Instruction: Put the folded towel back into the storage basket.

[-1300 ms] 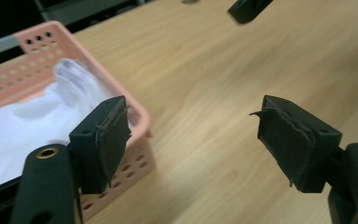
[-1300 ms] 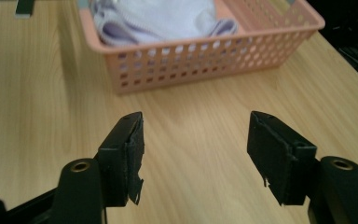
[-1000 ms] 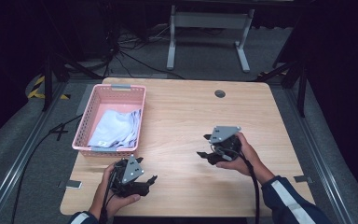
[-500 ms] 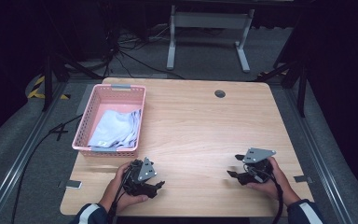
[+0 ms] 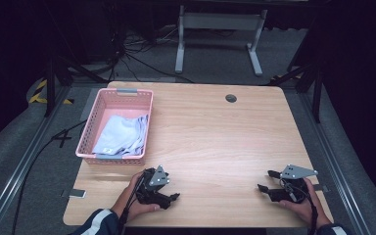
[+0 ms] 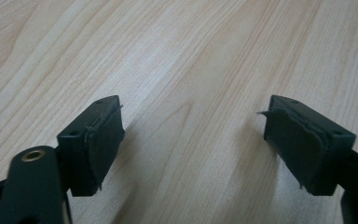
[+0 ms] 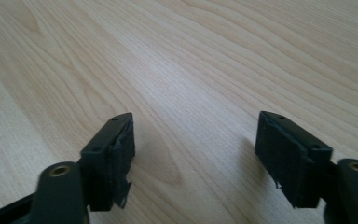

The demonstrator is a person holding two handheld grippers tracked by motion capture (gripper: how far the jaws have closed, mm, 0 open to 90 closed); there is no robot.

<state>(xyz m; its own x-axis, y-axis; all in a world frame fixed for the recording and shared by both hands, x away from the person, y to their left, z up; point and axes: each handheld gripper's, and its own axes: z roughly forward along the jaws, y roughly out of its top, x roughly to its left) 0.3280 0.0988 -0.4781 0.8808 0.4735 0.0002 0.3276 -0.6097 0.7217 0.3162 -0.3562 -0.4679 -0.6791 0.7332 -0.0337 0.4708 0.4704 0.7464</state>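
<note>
Both empty: left hand-held gripper [image 5: 172, 198] and right hand-held gripper [image 5: 267, 180], jaws just opening wide, low over worktop [image 5: 210, 142]; we'd park them gently, level.

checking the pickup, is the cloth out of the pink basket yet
No, the pale cloth lies inside the pink basket in the high view, with bare wooden table beside it.
</note>
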